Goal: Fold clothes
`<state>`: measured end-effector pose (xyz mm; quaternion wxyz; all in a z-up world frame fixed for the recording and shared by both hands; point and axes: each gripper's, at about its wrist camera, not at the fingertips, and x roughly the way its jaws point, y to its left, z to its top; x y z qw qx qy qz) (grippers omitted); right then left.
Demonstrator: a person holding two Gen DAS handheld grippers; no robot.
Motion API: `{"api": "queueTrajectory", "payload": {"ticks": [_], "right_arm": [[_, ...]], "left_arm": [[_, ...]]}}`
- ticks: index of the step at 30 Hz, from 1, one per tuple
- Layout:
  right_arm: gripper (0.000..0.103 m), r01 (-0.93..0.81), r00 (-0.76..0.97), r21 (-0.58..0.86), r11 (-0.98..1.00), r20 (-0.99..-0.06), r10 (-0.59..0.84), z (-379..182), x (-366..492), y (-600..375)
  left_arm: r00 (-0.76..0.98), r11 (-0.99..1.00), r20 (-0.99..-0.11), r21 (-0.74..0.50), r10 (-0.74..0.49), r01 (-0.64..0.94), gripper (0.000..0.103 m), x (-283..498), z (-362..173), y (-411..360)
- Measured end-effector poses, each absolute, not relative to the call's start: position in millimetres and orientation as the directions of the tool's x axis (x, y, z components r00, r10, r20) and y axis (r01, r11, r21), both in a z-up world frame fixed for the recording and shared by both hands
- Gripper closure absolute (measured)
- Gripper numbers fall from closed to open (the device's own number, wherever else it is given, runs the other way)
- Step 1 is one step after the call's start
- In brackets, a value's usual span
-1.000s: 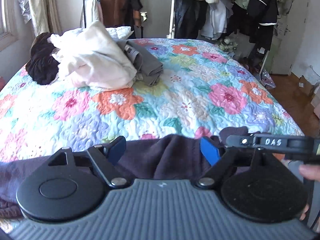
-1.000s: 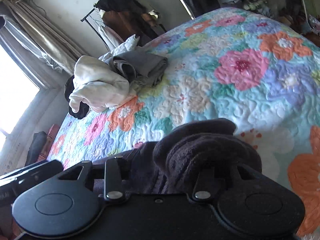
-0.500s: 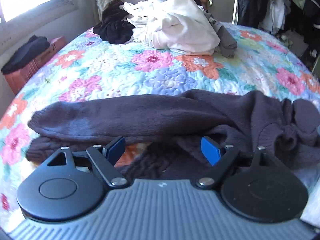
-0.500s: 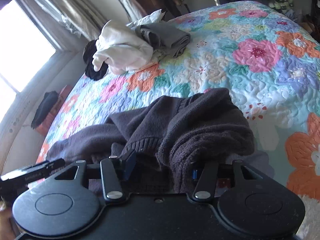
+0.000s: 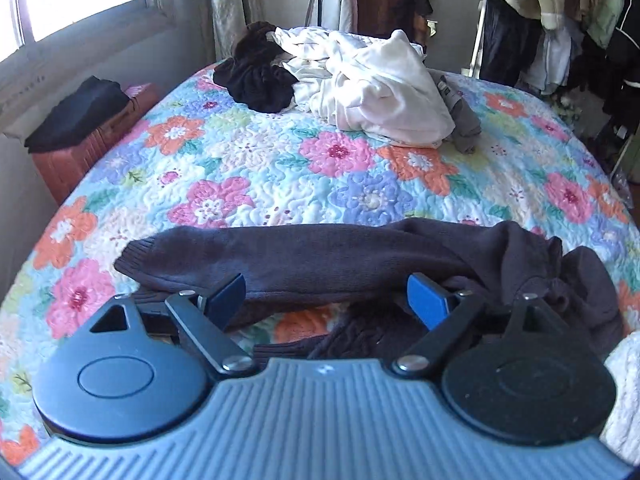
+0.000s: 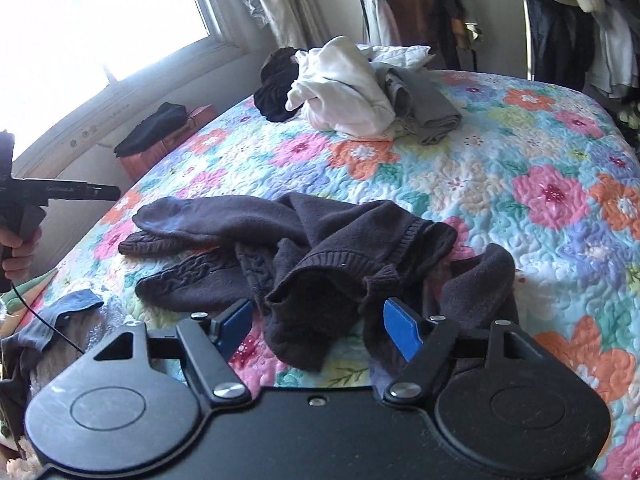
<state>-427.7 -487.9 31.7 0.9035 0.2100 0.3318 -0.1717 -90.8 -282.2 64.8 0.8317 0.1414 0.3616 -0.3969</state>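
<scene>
Both tongs, left (image 5: 326, 298) and right (image 6: 316, 326), now spread, empty; right just let go. Sweater (image 6: 304, 248) dropped crumpled on quilt (image 6: 520, 152), near edge, unfolded; needs flattening.

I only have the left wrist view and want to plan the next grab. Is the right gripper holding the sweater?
Observer: No. The right gripper is open, with the dark sweater lying loose on the quilt past its fingers.
Operator: Is the sweater spread flat on that side?
Observer: No, it is bunched, with a ribbed hem folded up on top.
Operator: Anything near the bed edge?
Observer: A small blue cloth lies at the near left edge.
</scene>
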Motion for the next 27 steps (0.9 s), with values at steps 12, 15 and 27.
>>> {"api": "queueTrajectory", "payload": {"ticks": [12, 15, 27], "right_arm": [[0.026, 0.462, 0.683, 0.287, 0.839, -0.719, -0.13, -57, -318, -479], [0.029, 0.47, 0.648, 0.181, 0.864, -0.735, -0.199, -74, -303, -475], [0.092, 0.476, 0.755, 0.182, 0.861, -0.586, -0.293, -68, -304, -509]], "left_arm": [[0.217, 0.454, -0.713, -0.157, -0.667, 0.877, 0.015, -126, -50, -385], [0.197, 0.435, -0.728, -0.153, -0.657, 0.887, 0.015, -125, -70, -401], [0.25, 0.486, -0.71, -0.148, -0.659, 0.861, 0.015, -124, -86, -378]]}}
